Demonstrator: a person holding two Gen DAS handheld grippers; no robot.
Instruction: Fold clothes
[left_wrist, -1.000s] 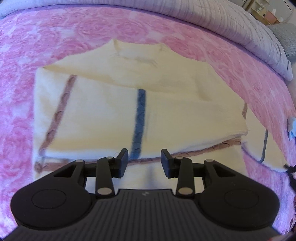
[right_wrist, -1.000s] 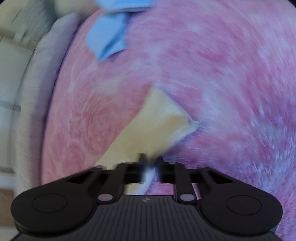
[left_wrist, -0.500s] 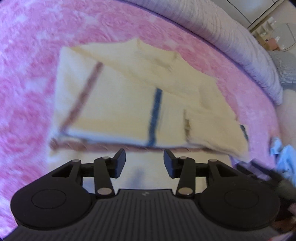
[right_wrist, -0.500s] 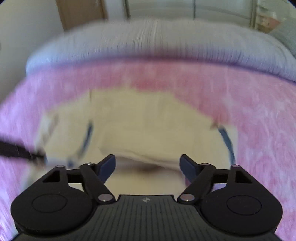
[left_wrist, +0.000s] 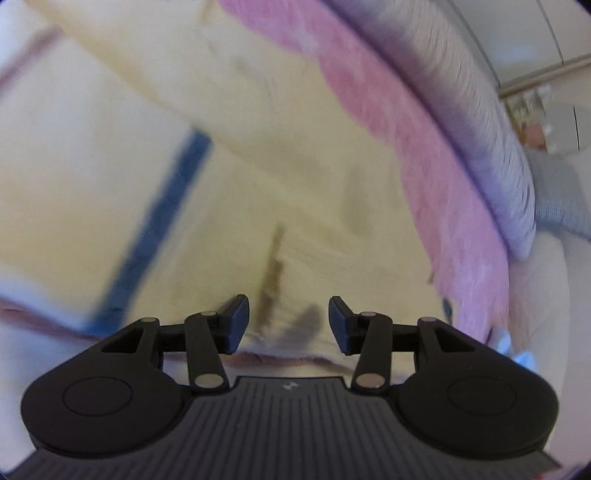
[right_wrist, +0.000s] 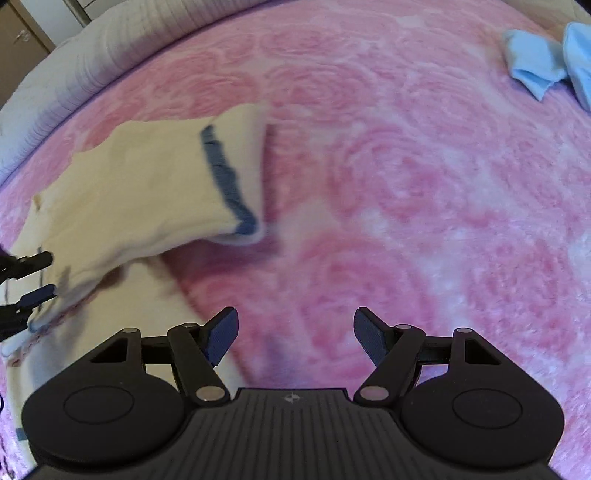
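Both tools gape — left tool (left_wrist: 288, 319) over cream sweater (left_wrist: 295, 192).

The left wrist view looks down from very close, blurred, onto the cream sweater (left_wrist: 295, 192). The right wrist view sits higher, facing across the pink blanket (right_wrist: 424, 184) right of that sweater (right_wrist: 140, 192). Both share the sweater; the left hand-held gripper (right_wrist: 37, 275) shows at its left edge.

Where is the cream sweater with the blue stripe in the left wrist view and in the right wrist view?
Left wrist: the cream sweater fills the left and centre, right ahead of the open left gripper.
Right wrist: it lies at left, folded, beyond the open right gripper.
Shared landmark: the pink blanket.
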